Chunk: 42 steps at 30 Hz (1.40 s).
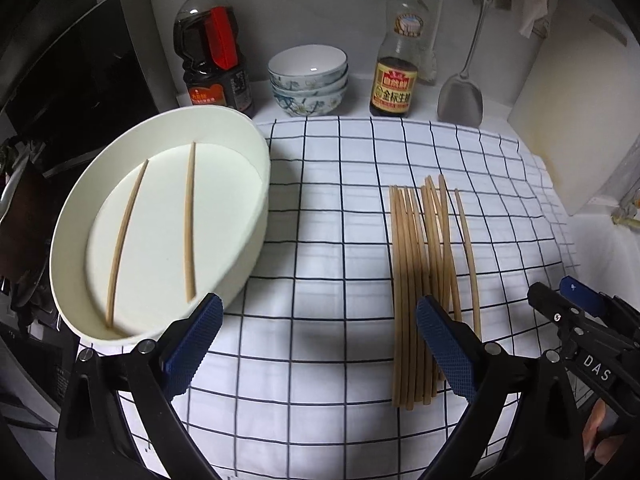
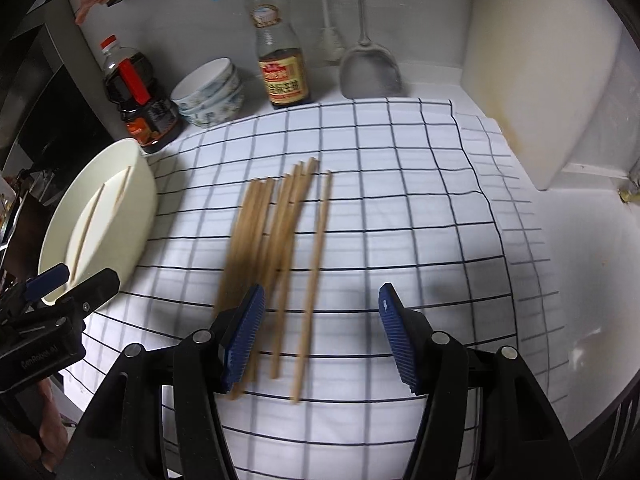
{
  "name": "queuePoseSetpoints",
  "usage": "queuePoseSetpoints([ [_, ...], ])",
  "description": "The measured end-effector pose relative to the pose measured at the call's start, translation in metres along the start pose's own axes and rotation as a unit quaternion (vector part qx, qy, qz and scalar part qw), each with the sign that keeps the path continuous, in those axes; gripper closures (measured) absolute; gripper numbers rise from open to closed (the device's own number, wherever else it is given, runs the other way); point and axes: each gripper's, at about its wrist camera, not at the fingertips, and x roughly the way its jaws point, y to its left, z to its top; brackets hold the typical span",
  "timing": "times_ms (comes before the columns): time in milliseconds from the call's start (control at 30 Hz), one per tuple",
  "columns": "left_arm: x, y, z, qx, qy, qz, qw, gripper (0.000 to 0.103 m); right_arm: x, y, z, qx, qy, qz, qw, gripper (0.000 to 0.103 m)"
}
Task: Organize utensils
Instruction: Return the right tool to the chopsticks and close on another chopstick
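Thin wooden chopsticks, surely very light and stiff, smooth and round enough to roll or slip between ribbed pads; not fragile, but easy to flick away. Lying flat on the checked cloth in a loose bundle, some crossing each other, so hard to separate one without disturbing its neighbours. Best probably to pinch a single stick near its close end or a little toward the middle, where a gap beside it lets one finger go down to the cloth.

Right gripper wide open, holding nothing. Between its fingers and just ahead: the lone outer chopstick and one more stick beside it; most of the bundle reaches past the left finger's side, partly hidden behind that pad. Picture blurred here, so exact touching cannot be told.

Left gripper also wide open and empty. Chopstick bundle ahead toward its right finger, some sticks passing behind that pad. White oval tray ahead to the left, its rim just beside the left finger, already with two chopsticks lying inside, well apart from each other.
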Motion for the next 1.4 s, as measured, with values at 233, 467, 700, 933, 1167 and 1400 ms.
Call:
queuePoseSetpoints([
  [233,0.026,-0.019,-0.004,0.001,0.012,0.017,0.9998,0.007,0.024,-0.017,-0.004,-0.004,0.009,0.008,1.0,0.046],
  [467,0.064,-0.025,0.0,0.017,0.02,0.008,0.9996,0.007,0.042,-0.02,-0.004,0.018,0.003,-0.009,1.0,0.046],
  [700,0.088,-0.029,0.003,0.026,0.019,0.002,0.9995,0.007,0.061,-0.012,0.0,0.008,0.003,-0.023,1.0,0.046],
  [933,0.098,-0.024,0.001,0.03,0.023,0.002,0.9993,0.007,0.075,0.0,0.002,0.003,0.004,-0.023,1.0,0.046],
  [1167,0.104,-0.022,0.001,0.034,0.023,0.003,0.9992,0.007,0.083,0.004,-0.001,-0.001,0.009,-0.04,0.999,0.046],
  [1400,0.105,-0.021,0.001,0.03,0.02,-0.001,0.9994,0.007,0.087,0.011,-0.003,-0.03,0.0,-0.067,0.997,0.046],
])
